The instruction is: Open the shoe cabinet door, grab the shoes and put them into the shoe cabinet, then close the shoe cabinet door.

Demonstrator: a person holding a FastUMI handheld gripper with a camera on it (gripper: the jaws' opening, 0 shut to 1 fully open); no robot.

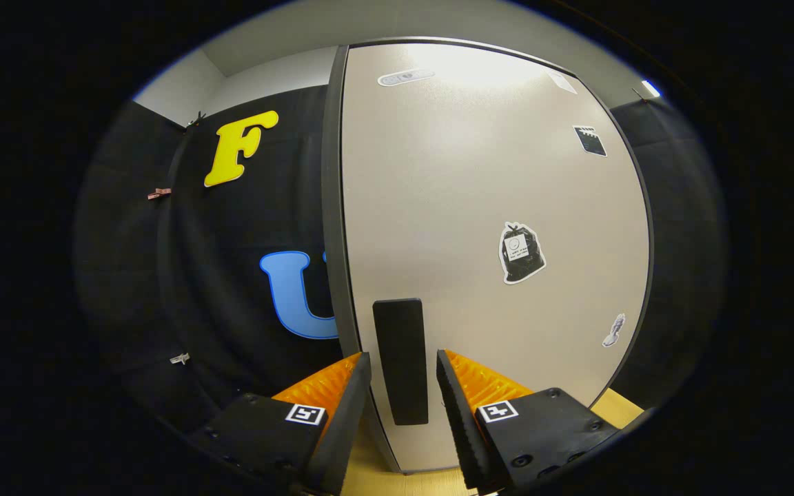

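Note:
The shoe cabinet door [480, 207] is a tall pale panel with a dark frame, standing close in front of me and shut as far as I can see. A black upright handle [401, 358] sits near the door's lower left edge. My gripper [404, 362] is open, with one finger on each side of the handle. A small gap shows between each finger and the handle, so neither presses on it. The shoes are hidden from me here.
Several stickers are stuck on the door, one a dark bag shape [521, 253]. Black cloth wall [231, 275] hangs left and right of the cabinet. A strip of light wooden floor [617, 408] shows below the door.

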